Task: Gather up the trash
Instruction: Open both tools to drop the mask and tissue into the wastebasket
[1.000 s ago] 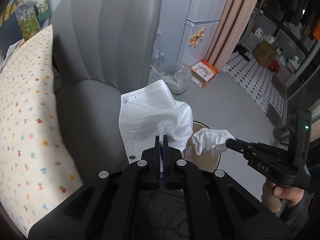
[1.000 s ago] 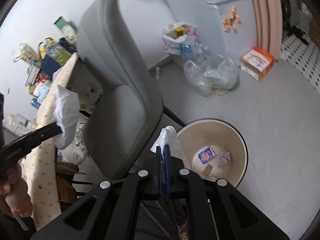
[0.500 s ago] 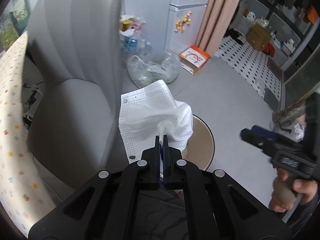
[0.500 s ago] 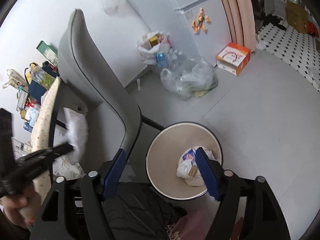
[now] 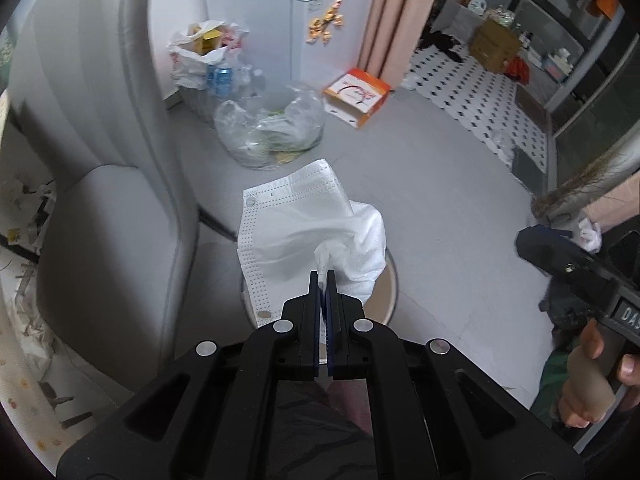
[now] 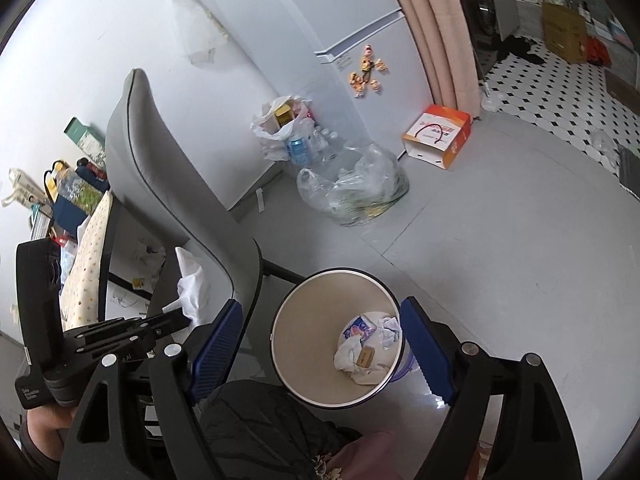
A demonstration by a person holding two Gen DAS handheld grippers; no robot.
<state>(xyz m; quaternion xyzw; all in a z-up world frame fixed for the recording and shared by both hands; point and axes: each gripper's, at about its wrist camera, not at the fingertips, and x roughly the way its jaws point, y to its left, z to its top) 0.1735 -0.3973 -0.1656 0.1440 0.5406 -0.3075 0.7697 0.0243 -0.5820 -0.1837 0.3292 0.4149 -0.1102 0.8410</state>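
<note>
Left wrist view: the left gripper (image 5: 323, 276) pinches a crumpled, perforated white face mask (image 5: 304, 236) above the round bin (image 5: 390, 284), beside a smooth grey chair (image 5: 100, 200).

Right wrist view: the right gripper (image 6: 320, 356) is opening, empty, revealing crumpled wrappers (image 6: 366, 350) inside the beige bin (image 6: 308, 344).

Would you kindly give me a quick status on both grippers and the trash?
Left gripper shut on white face mask, over the bin. Right gripper empty, jaws opening, above the bin. Crumpled tissue already inside. Grey chair close beside, not blocking.
</note>
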